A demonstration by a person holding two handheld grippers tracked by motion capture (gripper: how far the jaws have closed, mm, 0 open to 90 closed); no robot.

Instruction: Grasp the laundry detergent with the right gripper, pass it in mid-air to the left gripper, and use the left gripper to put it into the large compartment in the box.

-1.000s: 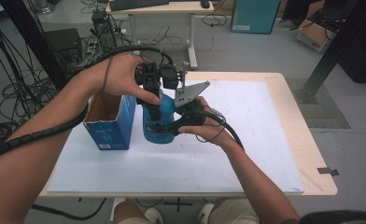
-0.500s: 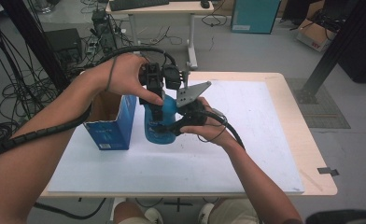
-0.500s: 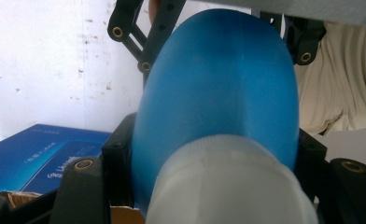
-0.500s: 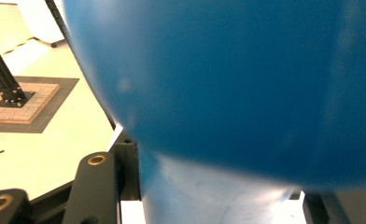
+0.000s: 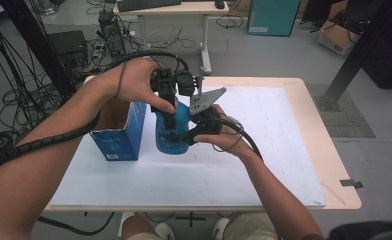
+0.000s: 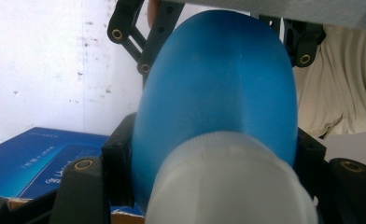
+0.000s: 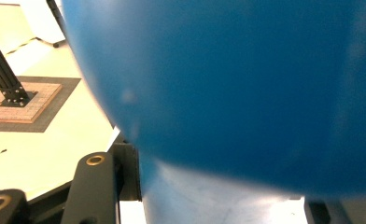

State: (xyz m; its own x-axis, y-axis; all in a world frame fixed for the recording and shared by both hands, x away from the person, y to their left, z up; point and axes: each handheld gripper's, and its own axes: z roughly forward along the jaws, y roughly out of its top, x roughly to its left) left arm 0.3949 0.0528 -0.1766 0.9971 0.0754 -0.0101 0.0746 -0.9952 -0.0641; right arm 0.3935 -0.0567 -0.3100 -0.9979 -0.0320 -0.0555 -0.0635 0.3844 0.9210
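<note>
A blue bottle (image 5: 171,131) stands upright on the white table cover (image 5: 264,150), just beside an open blue carton (image 5: 118,131) on its left. Its long axis runs straight up and down, with a pale frosted cap (image 6: 230,182) at the top.

Both grippers have hold of it. The left gripper (image 5: 168,107) comes down from above, its jaws closed on the cap end — in the left gripper view the cap sits right between the black jaws and the blue body swells away beyond it. The right gripper (image 5: 180,137) comes in level from the bottle's right and clamps the body low down; in the right gripper view the blue wall (image 7: 246,84) presses up against the camera, with a paler band beneath it.

So the bottle lies directly under the left fingers and straight ahead of the right ones. The next move — likely twisting the cap, or lifting the bottle toward the carton — turns on that vertical axis staying true, with the right grip steadying the body.
</note>
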